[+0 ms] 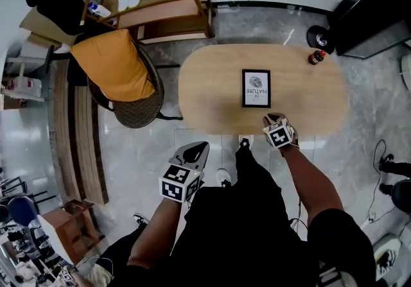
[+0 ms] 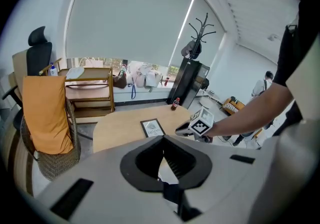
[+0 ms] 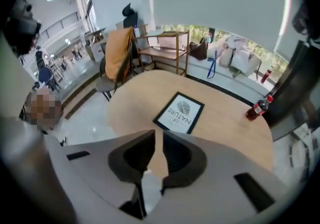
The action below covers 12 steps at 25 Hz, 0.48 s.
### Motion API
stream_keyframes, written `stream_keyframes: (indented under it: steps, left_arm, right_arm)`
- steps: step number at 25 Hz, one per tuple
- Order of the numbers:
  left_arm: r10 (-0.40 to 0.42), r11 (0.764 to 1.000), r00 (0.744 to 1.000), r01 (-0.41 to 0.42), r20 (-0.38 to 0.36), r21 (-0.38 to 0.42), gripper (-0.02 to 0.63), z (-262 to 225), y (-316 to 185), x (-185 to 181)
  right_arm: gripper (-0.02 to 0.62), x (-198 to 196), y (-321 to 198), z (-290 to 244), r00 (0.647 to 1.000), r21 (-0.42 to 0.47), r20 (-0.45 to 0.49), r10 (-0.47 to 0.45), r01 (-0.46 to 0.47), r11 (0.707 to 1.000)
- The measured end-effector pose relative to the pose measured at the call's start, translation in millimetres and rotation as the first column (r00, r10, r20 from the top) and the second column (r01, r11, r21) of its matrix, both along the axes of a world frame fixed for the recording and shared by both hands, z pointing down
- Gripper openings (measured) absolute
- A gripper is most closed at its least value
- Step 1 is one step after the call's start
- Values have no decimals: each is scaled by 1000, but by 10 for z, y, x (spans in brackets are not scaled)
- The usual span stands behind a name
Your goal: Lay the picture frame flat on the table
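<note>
1. Since the picture frame (image 1: pixel 256 88) lies face up on the oval wooden table (image 1: pixel 205 86), near its middle and well apart from the cola bottle (image 1: pixel 316 57) at the far edge, the main step looks done.
2. The frame's print faces the ceiling and all four black edges seem to sit level on the tabletop. Any stand behind it is hidden, so I cannot tell whether it is folded in.
3. The right gripper (image 1: pixel 273 117) hovers over the near edge of the table, just short of the frame and not touching it. Its jaws are drawn almost together with only a thin slit between them, and nothing is in that slit.
4. The left gripper (image 1: pixel 196 151) hangs low beside the person's legs, clear of the table, with its jaws closed and empty.
5. Little seems left, in my judgement: at most, drawing the right gripper away from the table.
</note>
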<state>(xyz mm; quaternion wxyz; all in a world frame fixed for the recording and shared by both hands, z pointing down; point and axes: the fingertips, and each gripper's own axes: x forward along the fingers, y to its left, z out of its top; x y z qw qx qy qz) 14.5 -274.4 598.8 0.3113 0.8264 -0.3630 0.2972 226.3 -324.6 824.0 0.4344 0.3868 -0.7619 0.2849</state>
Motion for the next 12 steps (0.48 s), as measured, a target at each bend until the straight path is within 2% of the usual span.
stream_keyframes:
  steps: [2, 4, 7, 8, 9, 12]
  left_arm:
    - [27, 1000, 1000, -27, -4, 9, 5, -32, 224, -27]
    - [49, 999, 999, -49, -13, 21, 5, -84, 462, -63]
    - [67, 997, 996, -64, -55, 41, 5, -225, 839, -96]
    - [74, 997, 995, -71, -74, 43, 5, -264, 962, -91]
    - [84, 996, 992, -81, -92, 40, 5, -294, 1087, -78]
    - [136, 991, 983, -133, -124, 33, 5, -363, 1403, -5]
  right_arm:
    - [18, -109, 257, -366, 990, 35, 104, 90, -94, 995]
    - [7, -262, 571, -734, 958, 38, 227, 176, -190, 981]
    - [3, -488, 1073, -1305, 862, 13, 425, 275, -310, 951]
    - [3, -539, 1231, -1496, 842, 26, 463, 276, -325, 945]
    - [3, -583, 1391, -1682, 839, 55, 480, 258, -322, 945]
    - [2, -690, 1821, -2219, 856, 149, 487, 176, -279, 949]
